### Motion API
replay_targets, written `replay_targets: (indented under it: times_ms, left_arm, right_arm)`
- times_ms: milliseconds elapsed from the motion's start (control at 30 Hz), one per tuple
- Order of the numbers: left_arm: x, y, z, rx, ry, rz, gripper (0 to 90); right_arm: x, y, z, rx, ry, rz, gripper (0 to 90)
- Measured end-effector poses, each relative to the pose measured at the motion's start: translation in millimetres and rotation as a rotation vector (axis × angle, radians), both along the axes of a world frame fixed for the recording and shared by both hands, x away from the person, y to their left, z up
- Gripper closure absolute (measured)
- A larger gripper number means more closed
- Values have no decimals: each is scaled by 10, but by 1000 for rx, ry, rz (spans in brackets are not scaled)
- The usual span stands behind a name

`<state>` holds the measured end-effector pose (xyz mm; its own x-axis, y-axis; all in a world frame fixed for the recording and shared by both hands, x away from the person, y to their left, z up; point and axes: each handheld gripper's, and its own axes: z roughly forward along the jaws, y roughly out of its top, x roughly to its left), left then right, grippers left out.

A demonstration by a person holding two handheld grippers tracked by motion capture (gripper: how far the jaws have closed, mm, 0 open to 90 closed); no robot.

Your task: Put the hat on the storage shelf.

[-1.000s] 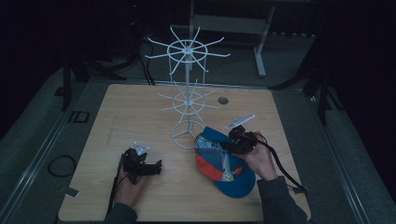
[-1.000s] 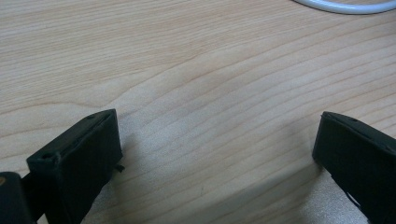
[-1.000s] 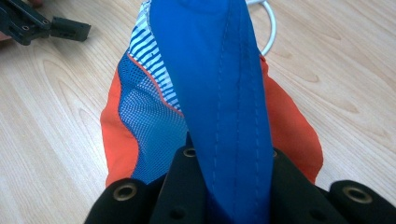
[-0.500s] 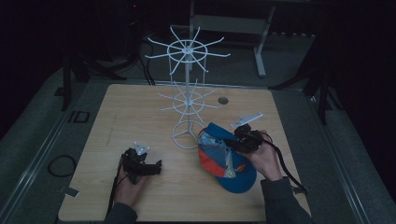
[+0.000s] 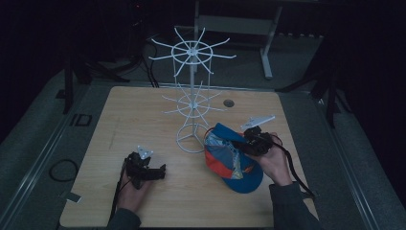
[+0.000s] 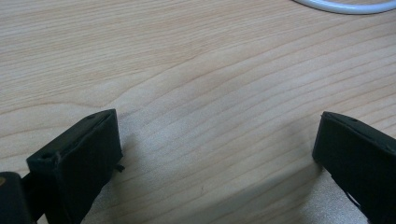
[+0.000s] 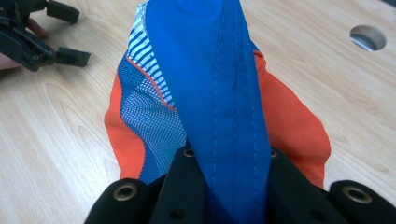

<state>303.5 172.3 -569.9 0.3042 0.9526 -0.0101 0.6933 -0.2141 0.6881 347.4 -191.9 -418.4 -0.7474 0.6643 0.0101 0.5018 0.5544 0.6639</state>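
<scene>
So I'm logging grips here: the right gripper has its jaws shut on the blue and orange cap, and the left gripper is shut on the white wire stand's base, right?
Not quite. The left gripper holds nothing: the left gripper view shows its jaws open over the bare table, the white wire stand apart from it. The right gripper is indeed shut on the cap.

One cap (image 5: 233,158), pinched in the right tongs (image 5: 243,143). One wire rack (image 5: 192,103) beyond both. Two tongs; the left tongs (image 5: 160,171) hold nothing.

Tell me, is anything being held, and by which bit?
The right gripper pinches the blue and orange cloth cap by a blue stitched fold. The left gripper holds nothing.
</scene>
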Motion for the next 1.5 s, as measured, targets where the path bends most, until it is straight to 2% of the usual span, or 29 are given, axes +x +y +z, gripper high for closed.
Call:
replay_targets:
  times_ms: [467, 1167, 1500]
  left_arm:
    - [0, -3, -2, -3, -2, 3, 14]
    - [1, 0, 0, 0, -1, 0, 14]
    - [1, 0, 0, 0, -1, 0, 14]
  right_arm:
    - [-41, -86, 134, 46, -56, -12, 881]
    - [-105, -167, 312, 87, -93, -6, 881]
    - [-120, -236, 368, 126, -95, 2, 880]
